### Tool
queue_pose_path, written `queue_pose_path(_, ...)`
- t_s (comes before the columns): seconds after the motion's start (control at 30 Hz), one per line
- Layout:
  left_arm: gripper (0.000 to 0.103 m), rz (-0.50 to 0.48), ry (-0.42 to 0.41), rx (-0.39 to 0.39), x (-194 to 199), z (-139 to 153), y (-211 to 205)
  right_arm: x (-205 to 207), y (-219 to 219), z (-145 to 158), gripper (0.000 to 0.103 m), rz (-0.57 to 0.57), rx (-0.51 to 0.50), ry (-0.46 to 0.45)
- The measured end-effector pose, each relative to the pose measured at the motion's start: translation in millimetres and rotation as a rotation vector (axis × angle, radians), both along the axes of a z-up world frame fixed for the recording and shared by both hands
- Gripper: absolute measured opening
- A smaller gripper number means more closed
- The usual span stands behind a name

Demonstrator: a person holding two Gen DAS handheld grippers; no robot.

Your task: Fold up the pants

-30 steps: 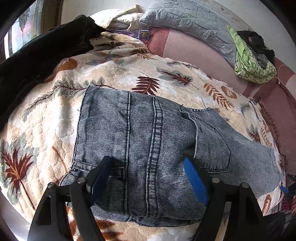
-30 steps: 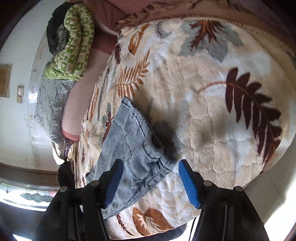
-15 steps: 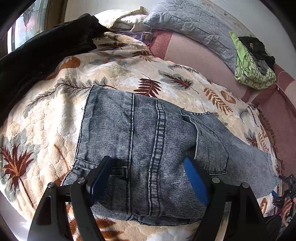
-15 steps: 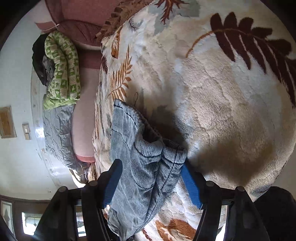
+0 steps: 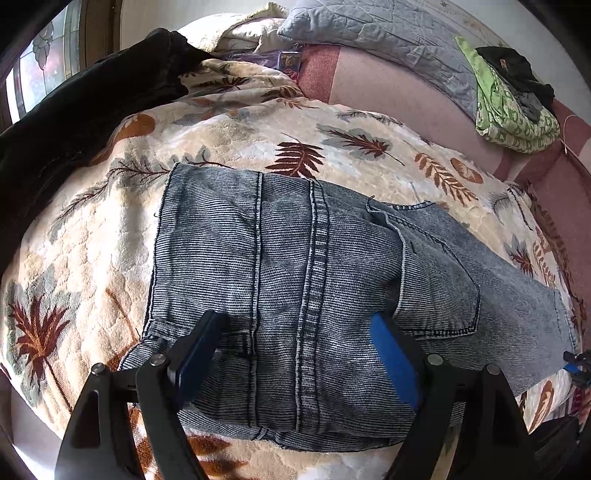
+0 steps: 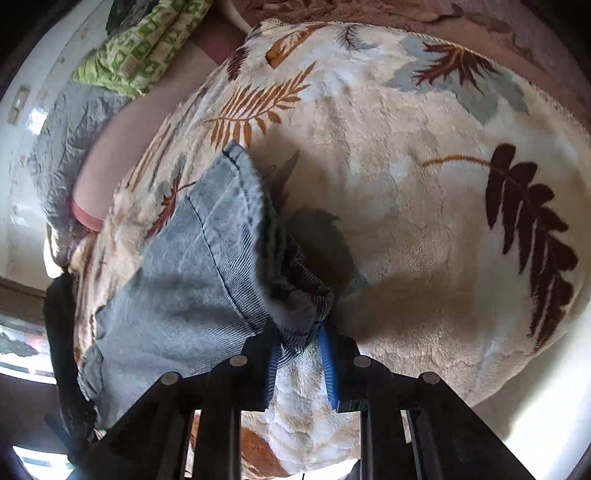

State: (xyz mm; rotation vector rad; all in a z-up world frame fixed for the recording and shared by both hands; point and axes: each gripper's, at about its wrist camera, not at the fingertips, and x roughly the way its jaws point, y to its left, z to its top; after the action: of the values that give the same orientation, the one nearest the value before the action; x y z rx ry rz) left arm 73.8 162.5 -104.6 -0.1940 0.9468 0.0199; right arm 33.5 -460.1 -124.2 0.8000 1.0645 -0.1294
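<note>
Blue-grey denim pants [image 5: 295,280] lie folded lengthwise on a cream leaf-print blanket [image 5: 92,258], waist end near the left gripper, legs running to the right. My left gripper [image 5: 299,354] is open and hovers over the waist end, one blue pad on each side, holding nothing. In the right wrist view the leg end of the pants [image 6: 207,251] is bunched and lifted. My right gripper [image 6: 301,354] is shut on the corner of the hem.
A black garment [image 5: 66,110] lies at the blanket's far left. A grey quilted pillow [image 5: 388,33] and a green patterned bundle [image 5: 513,110] sit on the pink sheet [image 5: 388,85] behind. The blanket's edge [image 6: 498,369] drops off near the right gripper.
My right gripper has closed on the hem corner of the pants leg and lifted it off the blanket. The left gripper has stayed open over the waist.
</note>
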Motion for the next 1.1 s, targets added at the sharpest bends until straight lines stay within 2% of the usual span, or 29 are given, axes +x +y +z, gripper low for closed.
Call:
queue_pose_path(0.03,0.083,-0.004,0.0,0.01,-0.5,1.0,-1.2,-2.7,-1.7,7.6,0.033,-0.001,0.006,-0.013)
queue_pose_path(0.07,0.083,-0.008,-0.001,0.015,-1.1,3.4,-1.8,-6.2,-1.3,15.3,0.055,0.006,-0.025,-0.008)
queue_pose_path(0.1,0.083,-0.015,-0.004,0.015,-2.0,7.1,-2.0,-9.2,-1.1,24.1,0.063,0.013,-0.079,-0.002)
queue_pose_path(0.13,0.083,-0.013,-0.019,0.014,-4.0,12.8,-1.7,-14.0,-2.5,34.0,0.065,0.005,-0.126,-0.011)
queue_pose_path(0.2,0.083,-0.001,-0.087,0.016,-10.5,27.1,-1.3,-24.3,-4.7,54.7,0.065,-0.005,-0.169,-0.045)
queue_pose_path(0.27,0.084,-0.003,-0.133,0.051,-11.5,33.5,-4.5,-29.7,-2.7,76.6,0.065,-0.015,-0.2,-0.1)
queue_pose_path(0.3,0.084,-0.01,-0.115,0.086,-7.4,29.6,-8.0,-27.6,3.5,86.3,0.065,0.002,-0.201,-0.131)
queue_pose_path(0.4,0.084,-0.026,0.066,0.181,7.7,-6.8,-13.8,-2.9,37.1,98.4,0.067,0.111,-0.125,-0.218)
queue_pose_path(0.43,0.084,-0.023,0.067,0.176,7.4,-9.0,-12.4,8.0,48.3,92.4,0.07,0.155,-0.083,-0.23)
queue_pose_path(0.5,0.086,-0.027,0.051,0.163,5.7,-6.3,-8.9,27.2,63.0,63.4,0.071,0.182,-0.06,-0.17)
queue_pose_path(0.57,0.086,-0.029,0.054,0.14,4.8,-9.4,-4.0,35.4,61.7,17.9,0.07,0.134,-0.061,-0.018)
queue_pose_path(0.6,0.086,-0.036,0.054,0.144,3.4,-9.1,-4.2,33.2,58.1,5.1,0.07,0.107,-0.038,-0.028)
queue_pose_path(0.63,0.086,-0.04,0.055,0.151,2.8,-9.7,-4.2,27.9,57.2,8.2,0.07,0.08,-0.039,-0.056)
queue_pose_path(0.7,0.086,-0.034,0.04,0.142,0.3,-4.9,-4.7,27.6,63.7,22.9,0.07,0.087,-0.065,-0.026)
queue_pose_path(0.77,0.086,-0.016,0.002,0.096,-3.9,4.0,-0.7,26.5,68.4,40.7,0.07,0.124,-0.048,-0.071)
queue_pose_path(0.83,0.086,0.008,-0.051,0.044,-7.8,14.1,3.8,24.0,70.5,56.5,0.072,0.152,-0.078,-0.131)
queue_pose_path(0.9,0.086,0.039,-0.088,0.016,-9.3,20.8,7.1,26.5,66.7,54.8,0.079,0.148,-0.118,-0.138)
queue_pose_path(0.93,0.086,0.045,-0.096,0.004,-8.6,21.5,8.0,30.4,62.1,44.1,0.081,0.137,-0.124,-0.109)
queue_pose_path(0.97,0.086,0.044,-0.088,0.001,-6.8,19.3,7.7,34.0,54.3,28.0,0.081,0.118,-0.12,-0.049)
queue_pose_path(1.0,0.086,0.036,-0.048,0.017,-2.5,12.7,5.8,34.7,46.3,11.9,0.081,0.101,-0.061,-0.013)
queue_pose_path(1.07,0.086,0.01,0.078,0.071,7.3,-5.8,-0.1,31.5,40.8,21.6,0.081,0.073,-0.034,-0.045)
queue_pose_path(1.1,0.086,0.008,0.048,0.093,4.7,-2.9,-3.0,33.1,41.9,30.6,0.081,0.084,-0.007,-0.066)
